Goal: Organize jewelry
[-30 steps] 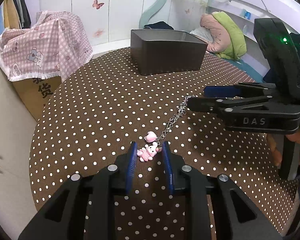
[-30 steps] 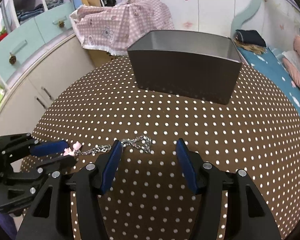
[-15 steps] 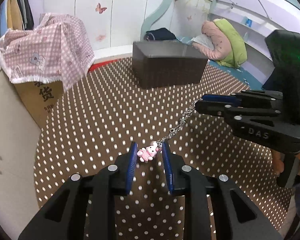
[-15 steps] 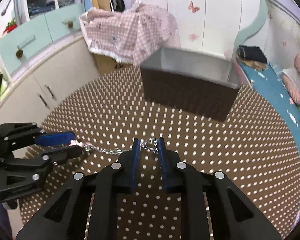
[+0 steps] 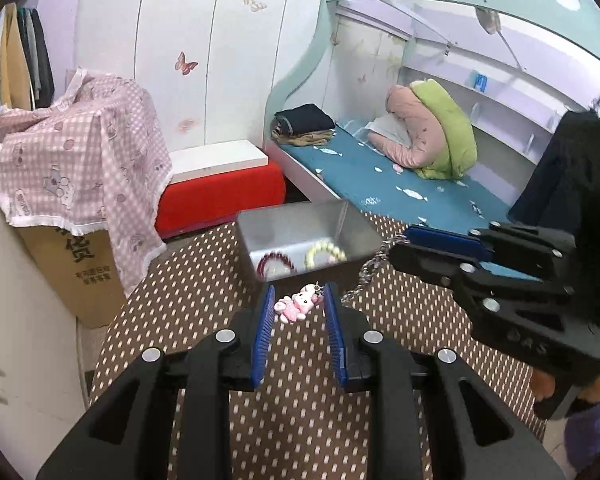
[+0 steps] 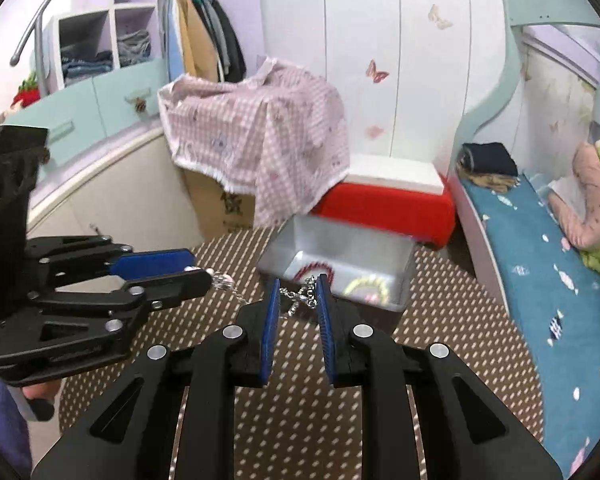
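Observation:
A silver chain (image 5: 367,273) with a pink rabbit charm (image 5: 298,303) hangs in the air between my two grippers. My left gripper (image 5: 298,305) is shut on the charm end. My right gripper (image 6: 298,294) is shut on the other end of the chain (image 6: 300,295), and it shows at the right of the left wrist view (image 5: 396,246). Both are lifted above the polka-dot table (image 5: 300,408), just short of the open grey box (image 5: 296,227). Inside the box lie a dark red bead bracelet (image 5: 275,262) and a pale green bead bracelet (image 5: 325,251).
A cardboard box under a pink checked cloth (image 5: 76,168) stands left of the table. A red and white bench (image 5: 220,188) is behind the box. A bed with a blue mattress (image 5: 384,176) is at the right. Cabinets (image 6: 100,184) line the left.
Both grippers have risen from the table with the chain and moved toward the grey box. The right gripper closed on the chain's end a second ago. The box's inside now shows.

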